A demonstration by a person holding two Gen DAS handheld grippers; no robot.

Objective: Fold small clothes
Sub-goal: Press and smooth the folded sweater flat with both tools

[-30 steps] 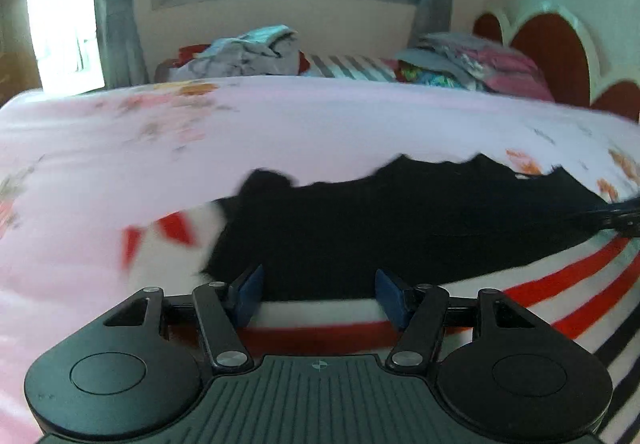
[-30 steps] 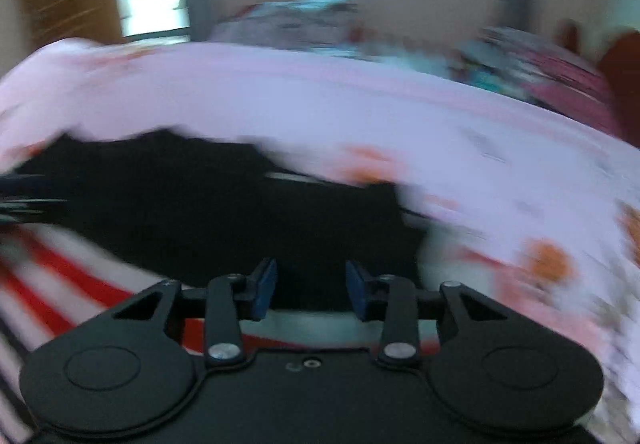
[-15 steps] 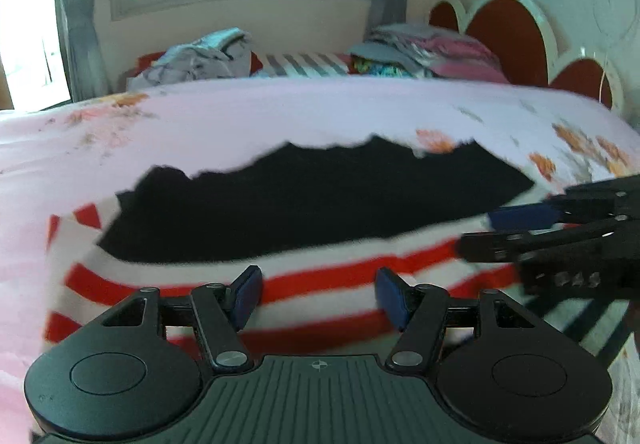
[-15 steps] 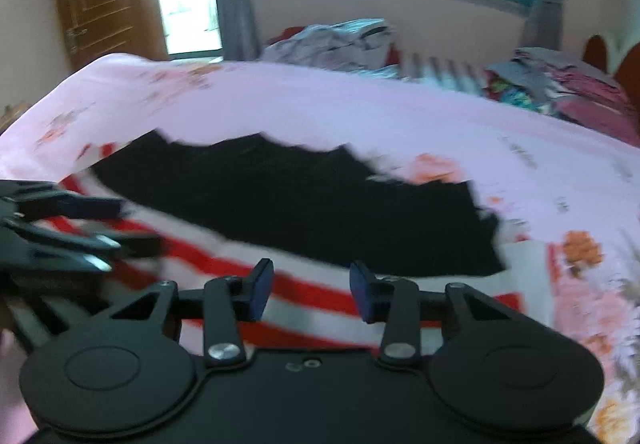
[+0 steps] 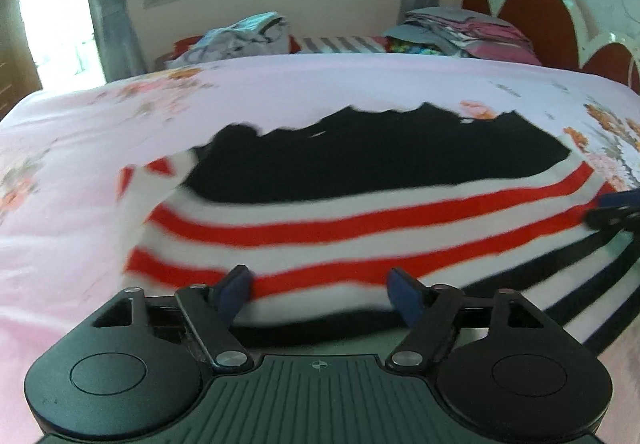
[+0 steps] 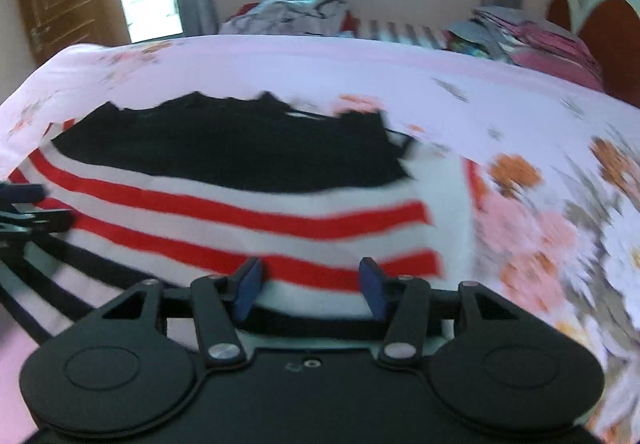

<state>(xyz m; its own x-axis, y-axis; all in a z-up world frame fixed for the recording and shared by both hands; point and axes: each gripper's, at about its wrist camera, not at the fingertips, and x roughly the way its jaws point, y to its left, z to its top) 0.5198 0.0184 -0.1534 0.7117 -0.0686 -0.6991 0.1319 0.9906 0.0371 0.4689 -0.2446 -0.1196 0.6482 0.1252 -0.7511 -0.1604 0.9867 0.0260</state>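
A small garment (image 5: 360, 212) lies spread on the pink floral bedsheet (image 5: 280, 92). It is black at the far end, with red and white stripes in the middle and dark stripes at the near end. It also shows in the right wrist view (image 6: 240, 204). My left gripper (image 5: 320, 290) is open and empty over the garment's near left part. My right gripper (image 6: 310, 286) is open and empty over its near right part. Each gripper shows at the edge of the other's view, the right gripper (image 5: 616, 208) and the left gripper (image 6: 24, 208).
A pile of loose clothes (image 5: 240, 38) and a stack of folded clothes (image 5: 460, 30) lie at the far edge of the bed. A red scalloped headboard (image 5: 536, 20) stands at the right. A window and curtains are behind.
Both grippers have pulled back toward the garment's near end, so more of the red and dark stripes shows. Both stay open.
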